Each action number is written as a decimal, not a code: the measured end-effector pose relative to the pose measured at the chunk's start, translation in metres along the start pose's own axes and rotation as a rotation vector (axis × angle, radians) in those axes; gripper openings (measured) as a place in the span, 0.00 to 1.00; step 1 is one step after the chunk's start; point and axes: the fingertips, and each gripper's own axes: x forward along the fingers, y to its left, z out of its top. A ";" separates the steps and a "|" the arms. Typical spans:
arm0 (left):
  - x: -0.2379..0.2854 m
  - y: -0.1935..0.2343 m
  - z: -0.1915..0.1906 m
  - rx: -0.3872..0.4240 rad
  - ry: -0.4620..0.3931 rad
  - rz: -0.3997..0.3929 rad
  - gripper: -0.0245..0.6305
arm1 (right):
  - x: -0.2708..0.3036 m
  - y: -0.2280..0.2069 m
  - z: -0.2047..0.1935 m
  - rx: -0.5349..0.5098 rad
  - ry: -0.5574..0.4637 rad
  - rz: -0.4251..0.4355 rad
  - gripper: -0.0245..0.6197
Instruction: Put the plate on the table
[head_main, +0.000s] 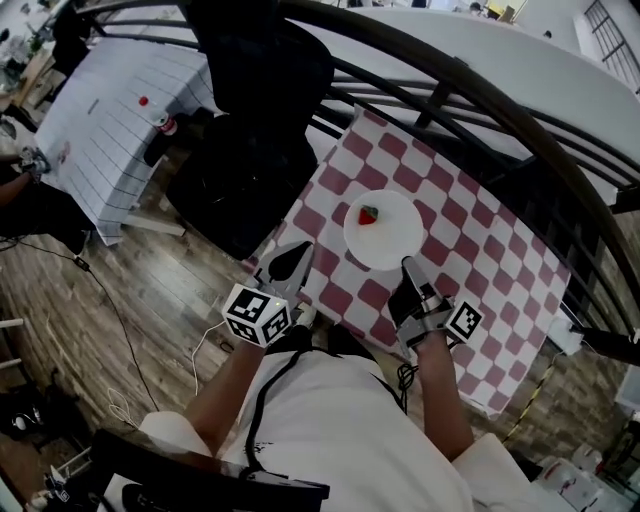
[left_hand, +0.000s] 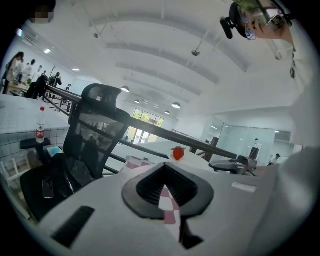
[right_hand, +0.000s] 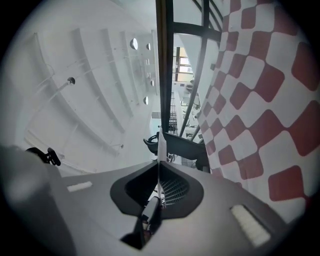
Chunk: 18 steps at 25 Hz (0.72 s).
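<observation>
A round white plate lies on the red-and-white checked table, with a strawberry on its far left part. My right gripper is at the plate's near right rim and shut on it. In the right gripper view the rim shows as a thin white edge pinched between the jaws of that gripper. My left gripper is shut at the table's near left edge, apart from the plate. In the left gripper view its tips point toward the strawberry, and a strip of checked cloth shows in the slit.
A black office chair stands just left of the table. A dark curved railing runs behind it. Farther left is a white gridded table with a bottle. Cables lie on the wood floor.
</observation>
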 end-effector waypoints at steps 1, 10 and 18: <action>0.002 0.002 -0.001 0.001 0.001 0.009 0.05 | 0.004 -0.005 0.004 -0.001 0.008 -0.002 0.07; 0.016 0.016 -0.014 0.007 0.012 0.079 0.05 | 0.039 -0.059 0.033 -0.012 0.080 -0.015 0.07; 0.028 0.027 -0.028 -0.015 0.021 0.102 0.05 | 0.057 -0.108 0.039 0.023 0.110 -0.053 0.07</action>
